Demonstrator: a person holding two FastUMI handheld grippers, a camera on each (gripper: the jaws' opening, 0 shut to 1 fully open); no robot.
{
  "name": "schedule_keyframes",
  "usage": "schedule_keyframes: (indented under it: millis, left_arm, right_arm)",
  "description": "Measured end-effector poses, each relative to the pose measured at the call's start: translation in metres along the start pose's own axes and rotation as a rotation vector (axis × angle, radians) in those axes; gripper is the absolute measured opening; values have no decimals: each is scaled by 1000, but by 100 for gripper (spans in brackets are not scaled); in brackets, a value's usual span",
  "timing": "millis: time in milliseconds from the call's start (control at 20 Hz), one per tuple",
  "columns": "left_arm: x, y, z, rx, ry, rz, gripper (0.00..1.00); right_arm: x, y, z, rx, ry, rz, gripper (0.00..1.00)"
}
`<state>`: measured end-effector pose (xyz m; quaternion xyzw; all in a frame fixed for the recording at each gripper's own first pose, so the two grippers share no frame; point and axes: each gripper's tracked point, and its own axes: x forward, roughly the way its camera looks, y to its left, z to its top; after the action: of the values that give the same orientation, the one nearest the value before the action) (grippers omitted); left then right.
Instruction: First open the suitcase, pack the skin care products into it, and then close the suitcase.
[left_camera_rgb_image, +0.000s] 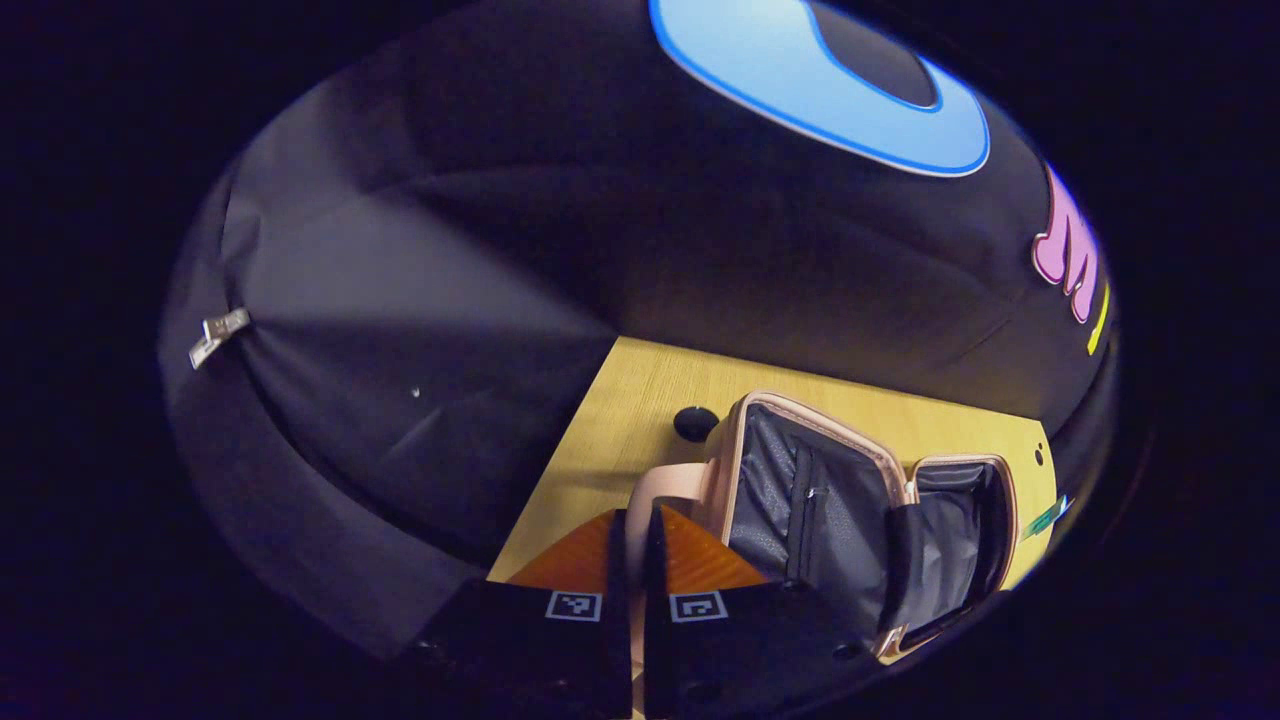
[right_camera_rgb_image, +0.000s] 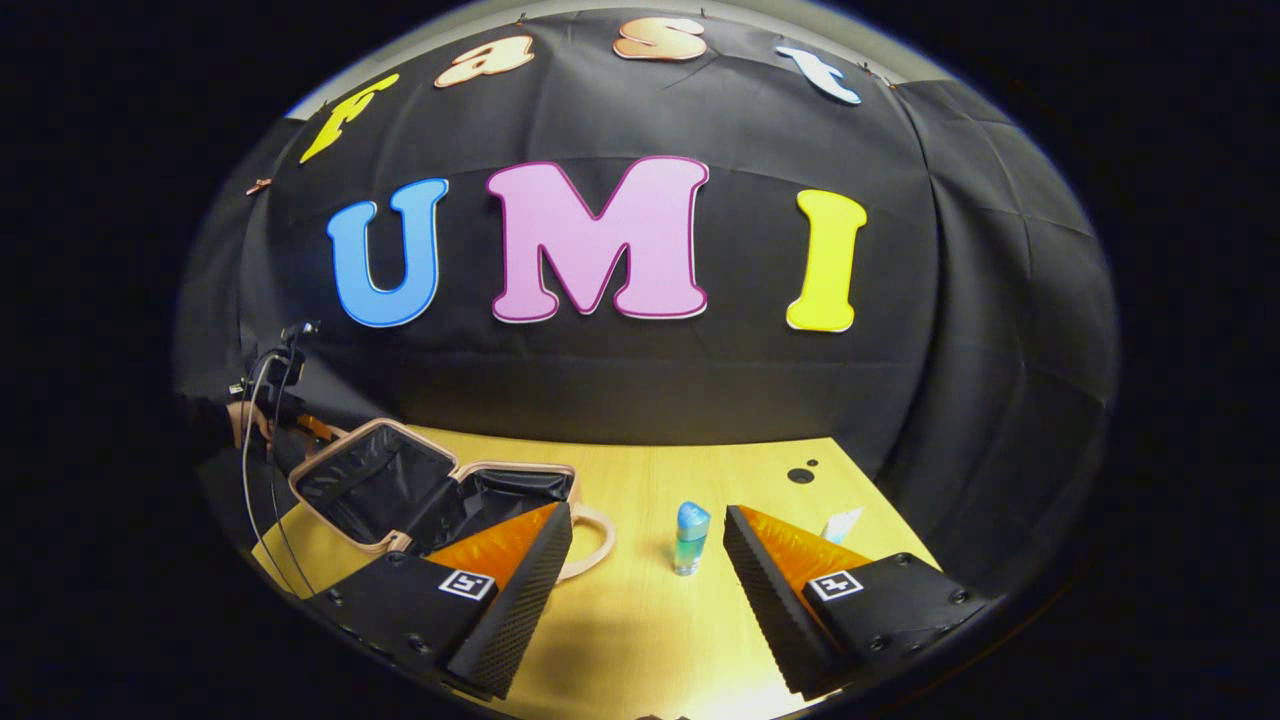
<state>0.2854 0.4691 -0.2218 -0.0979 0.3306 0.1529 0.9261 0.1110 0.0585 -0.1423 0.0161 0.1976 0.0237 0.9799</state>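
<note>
We found the suitcase (right_camera_rgb_image: 400, 490) lying open at lower left of the right gripper view, a bottle (right_camera_rgb_image: 690, 537) standing at centre. The right gripper (right_camera_rgb_image: 648, 560) had its jaws wide apart; the left gripper (left_camera_rgb_image: 632, 545) was nearly closed on nothing we could see

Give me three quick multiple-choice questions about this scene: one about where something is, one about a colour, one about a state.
1. Where does the bottle stand?
A. Inside the suitcase
B. On the table, between the right gripper's fingers in the right gripper view
C. On the floor

2. What colour is the bottle's cap?
A. Blue
B. Red
C. Black

3. What state is the suitcase in?
A. Zipped shut
B. Open and holding bottles
C. Open, its dark lining bare

Answers:
1 B: it stands upright on the wooden table, ahead of the open right gripper.
2 A: the cap is blue over a greenish body.
3 C: the lid is raised and nothing lies inside.
</note>
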Motion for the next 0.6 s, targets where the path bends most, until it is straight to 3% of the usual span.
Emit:
schedule_keyframes:
  millis: [200,300,350,400,550,600]
  left_arm:
    - [31,14,-26,-9,29,12,11]
    - [27,29,-18,29,-2,80,17]
    - [17,30,-3,33,-38,92,32]
    - [4,26,7,24,-85,82,31]
    - [-54,-9,51,35,-229,14,96]
    - [-74,-30,63,43,-287,-17,95]
  right_arm:
    - [-1,15,-5,31,3,-31,97]
    - [-2,7,-2,13,-15,-65,97]
    - [-3,0,1,11,-27,-82,97]
    - [-3,-8,5,14,-36,-102,97]
    - [-3,-36,11,40,-53,-153,97]
    - [-2,-44,10,39,-53,-155,97]
